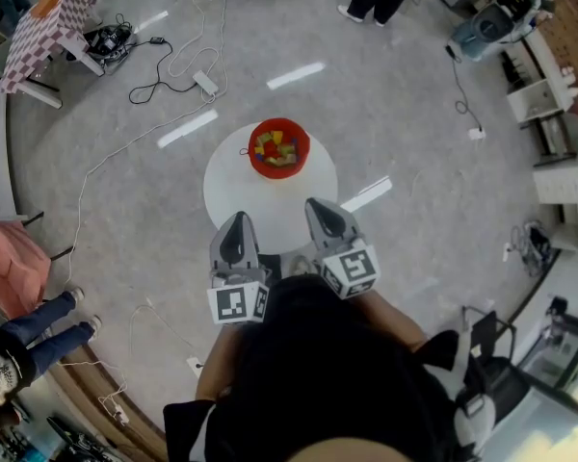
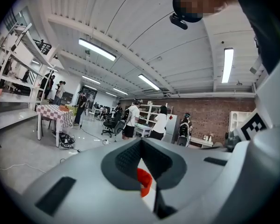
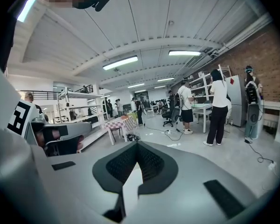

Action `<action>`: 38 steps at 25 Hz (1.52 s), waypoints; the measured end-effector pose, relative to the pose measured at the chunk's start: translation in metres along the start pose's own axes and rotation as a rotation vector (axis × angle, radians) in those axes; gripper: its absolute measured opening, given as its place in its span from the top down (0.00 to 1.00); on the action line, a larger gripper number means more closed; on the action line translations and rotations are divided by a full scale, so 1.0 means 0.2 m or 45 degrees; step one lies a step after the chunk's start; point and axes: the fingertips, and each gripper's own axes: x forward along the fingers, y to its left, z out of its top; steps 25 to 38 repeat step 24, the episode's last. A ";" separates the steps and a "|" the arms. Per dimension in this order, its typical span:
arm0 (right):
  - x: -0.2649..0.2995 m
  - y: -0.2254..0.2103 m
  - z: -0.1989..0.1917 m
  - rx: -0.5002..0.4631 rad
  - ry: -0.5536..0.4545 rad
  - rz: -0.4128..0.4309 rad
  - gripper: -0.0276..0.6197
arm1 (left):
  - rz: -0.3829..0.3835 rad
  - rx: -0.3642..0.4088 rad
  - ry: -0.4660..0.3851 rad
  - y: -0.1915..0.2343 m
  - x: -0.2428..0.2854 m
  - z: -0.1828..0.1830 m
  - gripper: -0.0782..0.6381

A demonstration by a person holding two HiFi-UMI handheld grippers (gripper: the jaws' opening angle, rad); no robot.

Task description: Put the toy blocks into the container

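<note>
On the round table, the red container holds toy blocks — left tool and right tool closed, empty.

Blocks in container: too small to count, shapes n/k. Table near edge hid behind left gripper & right gripper. In left gripper view, container = blurred red sliver only.

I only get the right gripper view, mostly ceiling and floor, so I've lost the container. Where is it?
Observer: The red container stands on the round white table, toward its far side.
Operator: Anything in it?
Observer: Yes, coloured blocks lie inside.
Operator: And the left claw?
Observer: The left claw is shut, with nothing held between its jaws.
</note>
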 end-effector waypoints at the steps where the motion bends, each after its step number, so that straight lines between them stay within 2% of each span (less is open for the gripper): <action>1: 0.00 0.00 0.00 -0.001 0.003 0.000 0.96 | 0.000 -0.001 0.000 0.00 0.00 0.00 0.90; 38: 0.08 0.07 0.02 -0.005 0.041 0.048 0.96 | -0.013 0.002 0.003 0.05 0.05 0.02 0.90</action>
